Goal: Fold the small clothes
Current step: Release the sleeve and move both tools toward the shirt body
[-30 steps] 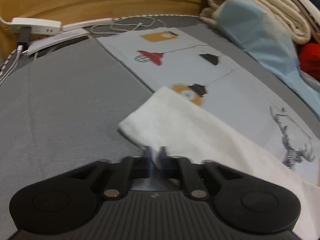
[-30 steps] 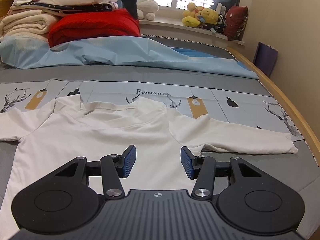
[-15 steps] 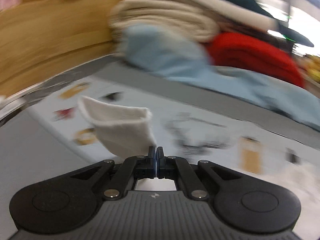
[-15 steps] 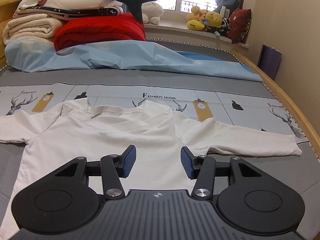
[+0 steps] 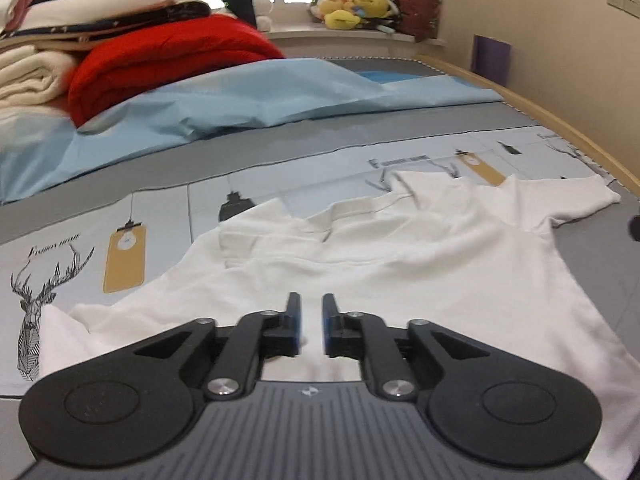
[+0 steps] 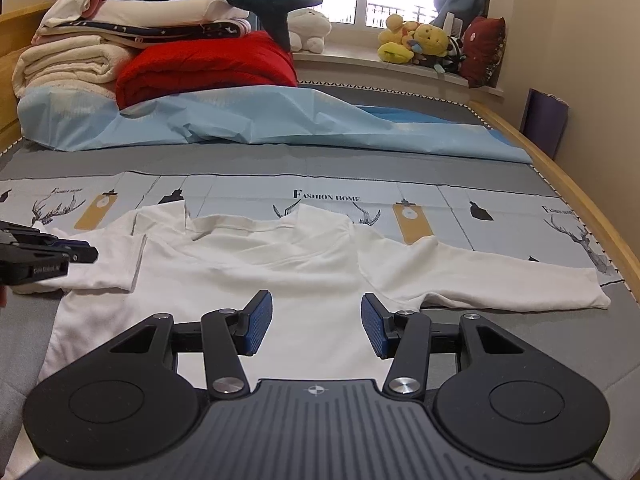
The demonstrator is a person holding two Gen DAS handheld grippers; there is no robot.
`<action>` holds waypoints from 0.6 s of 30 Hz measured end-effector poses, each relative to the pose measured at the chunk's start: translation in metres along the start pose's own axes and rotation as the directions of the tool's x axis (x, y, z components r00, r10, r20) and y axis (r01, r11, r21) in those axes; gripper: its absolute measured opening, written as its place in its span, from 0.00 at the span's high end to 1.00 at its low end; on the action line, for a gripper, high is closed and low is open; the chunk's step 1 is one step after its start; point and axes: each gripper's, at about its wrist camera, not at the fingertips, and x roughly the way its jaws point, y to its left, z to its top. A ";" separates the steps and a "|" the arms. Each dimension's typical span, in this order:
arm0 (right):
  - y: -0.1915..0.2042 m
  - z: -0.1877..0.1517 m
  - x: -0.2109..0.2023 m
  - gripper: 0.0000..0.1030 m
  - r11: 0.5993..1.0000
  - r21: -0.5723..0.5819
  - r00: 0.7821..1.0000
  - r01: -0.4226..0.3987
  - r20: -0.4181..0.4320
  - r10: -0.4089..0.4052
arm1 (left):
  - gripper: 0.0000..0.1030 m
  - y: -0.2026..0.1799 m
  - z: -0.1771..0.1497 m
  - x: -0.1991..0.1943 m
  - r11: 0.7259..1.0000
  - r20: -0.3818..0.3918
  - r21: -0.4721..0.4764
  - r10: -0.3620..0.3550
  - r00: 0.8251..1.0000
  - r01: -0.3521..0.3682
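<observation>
Bare grey bed cover (image 6: 540, 344) open at 4 o'clock; blue sheet (image 6: 260, 124), red blanket (image 6: 208, 66) block 12 o'clock; wooden bed rail (image 6: 580, 196) bounds 2 o'clock.

Both the left gripper (image 5: 308, 330) and right gripper (image 6: 317, 325) are showing black linkages, silver screws, blue pads and possibly ribbed grey bases at six o'clock.

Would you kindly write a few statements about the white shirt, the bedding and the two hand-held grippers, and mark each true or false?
1. The white shirt lies spread on the bed. True.
2. The right hand-held gripper is clamped on a sleeve. False: its jaws stand apart with nothing between them.
3. A red blanket sits beyond the light blue sheet. True.
4. The left hand-held gripper grips the collar. False: its jaws are opening, and nothing is between them.
5. Yellow plush toys sit on the bed. False: they are on the window sill.
</observation>
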 end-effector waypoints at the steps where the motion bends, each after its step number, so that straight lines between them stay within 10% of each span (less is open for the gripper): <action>1: -0.001 0.000 -0.001 0.51 1.000 0.005 1.000 -0.003 0.004 0.003 | 0.76 0.000 0.001 -0.005 1.000 0.009 -0.005 0.002 1.000 -0.002; 9: -0.005 0.000 -0.013 0.84 0.996 0.057 0.996 -0.072 0.060 0.068 | 0.75 0.057 0.021 -0.081 0.985 0.066 -0.093 0.154 0.986 -0.148; 14: 0.002 -0.003 -0.017 0.83 0.987 0.076 0.989 -0.143 0.056 0.139 | 0.75 0.125 -0.005 -0.112 0.878 0.040 -0.443 0.220 0.975 -0.180; 18: 0.008 0.002 -0.003 0.83 0.965 0.123 0.973 -0.231 0.020 0.230 | 0.75 0.146 -0.026 -0.090 0.823 -0.162 -0.450 0.307 0.938 -0.347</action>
